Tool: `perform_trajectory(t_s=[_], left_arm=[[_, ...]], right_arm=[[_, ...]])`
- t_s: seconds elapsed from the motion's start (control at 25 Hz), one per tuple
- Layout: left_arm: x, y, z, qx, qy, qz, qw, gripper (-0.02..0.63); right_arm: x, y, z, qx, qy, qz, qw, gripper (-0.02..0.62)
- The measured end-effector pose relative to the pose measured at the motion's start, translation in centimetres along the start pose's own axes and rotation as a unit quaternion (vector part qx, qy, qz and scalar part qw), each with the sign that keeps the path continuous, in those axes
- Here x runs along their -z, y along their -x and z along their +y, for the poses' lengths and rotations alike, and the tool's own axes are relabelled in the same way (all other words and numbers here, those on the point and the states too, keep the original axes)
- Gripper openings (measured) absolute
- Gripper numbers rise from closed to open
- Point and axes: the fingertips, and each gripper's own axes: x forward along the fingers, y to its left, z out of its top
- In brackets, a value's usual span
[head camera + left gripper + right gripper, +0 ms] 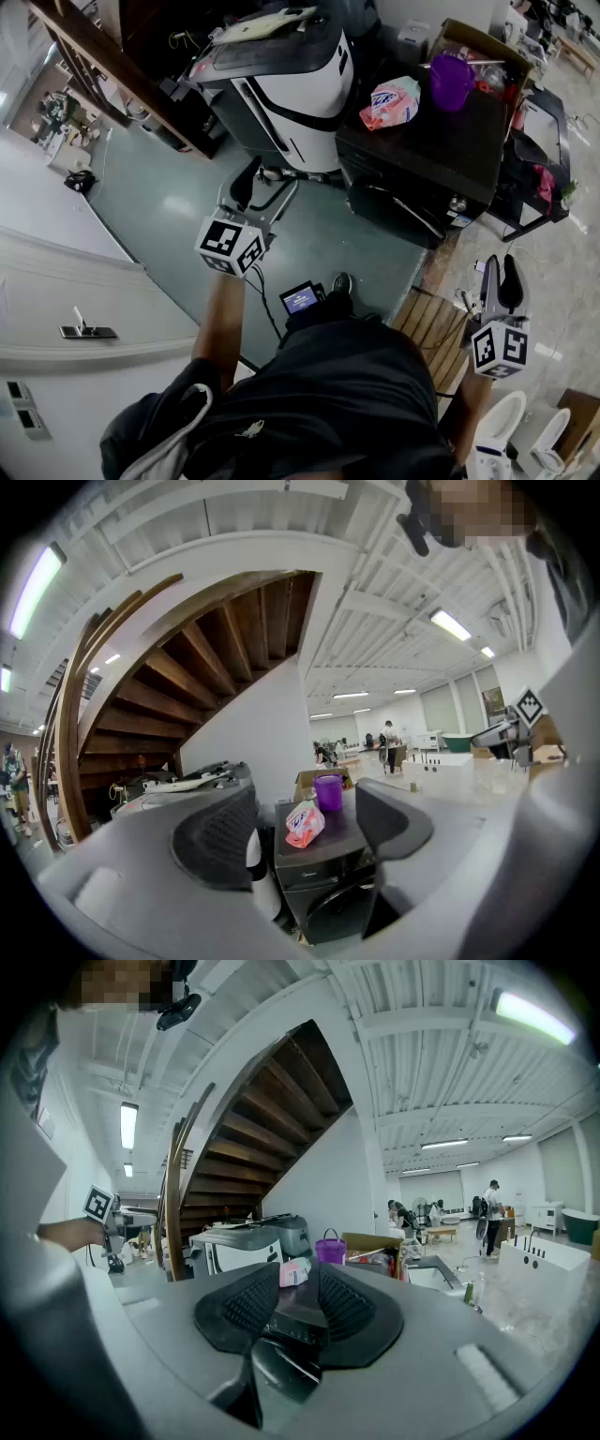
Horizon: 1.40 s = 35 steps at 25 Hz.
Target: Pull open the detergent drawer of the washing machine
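The black washing machine (427, 164) stands ahead of me with its front panel (398, 208) facing me; I cannot pick out the drawer, and nothing sticks out of the front. A pink detergent bag (392, 101) and a purple cup (452, 82) sit on its top. My left gripper (262, 183) hovers well short of the machine, open and empty, and frames the machine (323, 874) between its fingers. My right gripper (500, 264) is lower right, off the machine's right corner, open with a narrower gap and nothing between its fingers (342, 1307).
A white and black machine (291, 84) stands left of the washer, under a wooden staircase (112, 66). A cardboard box (478, 42) sits behind the washer. A slatted wooden pallet (436, 328) and a small blue-screened device (300, 300) with a cable lie on the floor near my feet.
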Motion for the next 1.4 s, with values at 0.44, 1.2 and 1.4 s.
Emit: perform_trajectory(t_s=[0.44, 1.2, 1.4], left_arm=[[1.3, 2.0, 2.0, -0.015, 0.01, 0.007, 0.9998, 0.387], [5.1, 2.3, 16.0, -0.017, 0.051, -0.007, 0.9986, 0.385], [6.5, 1.8, 19.3, -0.007, 0.06, -0.01, 0.9981, 0.385]], right_arm=[[0.3, -1.6, 1.9, -0.013, -0.004, 0.006, 1.0, 0.132], [-1.3, -9.5, 14.2, -0.024, -0.018, 0.011, 0.999, 0.137], [-1.6, -11.4, 16.9, -0.014, -0.01, 0.012, 1.0, 0.137]])
